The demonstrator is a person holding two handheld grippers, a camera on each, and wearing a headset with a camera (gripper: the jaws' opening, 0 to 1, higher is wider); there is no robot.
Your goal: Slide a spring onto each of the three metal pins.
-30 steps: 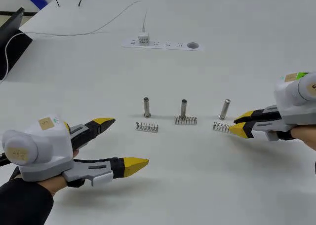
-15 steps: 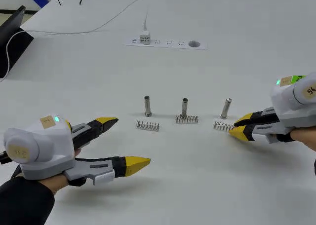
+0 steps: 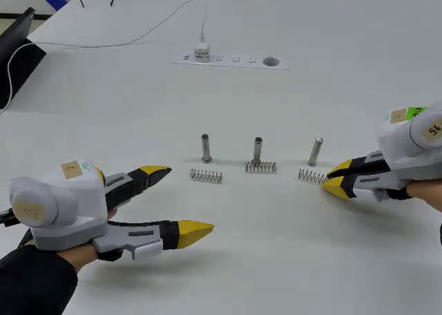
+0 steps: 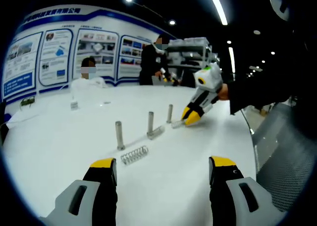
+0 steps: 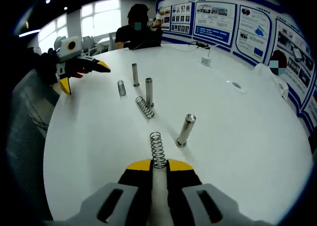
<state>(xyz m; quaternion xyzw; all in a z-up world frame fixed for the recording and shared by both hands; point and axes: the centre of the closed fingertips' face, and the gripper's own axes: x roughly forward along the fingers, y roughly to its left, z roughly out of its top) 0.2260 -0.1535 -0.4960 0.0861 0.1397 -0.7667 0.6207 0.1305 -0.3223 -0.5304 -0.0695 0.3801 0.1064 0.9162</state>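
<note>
Quick status from us: three pins stand upright in a row on the white table, and we'll place everything off the middle pin. The left pin is to its left and the right pin is to its right. All three are still bare, since every spring is lying flat on the table.

The middle spring lies right at the foot of the middle pin on our side, and as far as we can see it touches the base. The left spring sits left of the middle pin and a bit nearer to us. The right spring is the same story on the right.

Our right tongs come in low from the right of the middle pin, out past the right spring, with the yellow tips either side of that spring's outer end. In the right gripper view the jaws are drawn close together with the spring's end sitting between them. Honestly, we can't tell if they're actually pinching it or just framing it.

Our left tongs hang left of the middle pin and nearer to us, jaws gaping wide and empty, well apart from the left spring.

Far behind the middle pin there's a power strip with a white plug in it, and a cable trails off to the back left.
</note>
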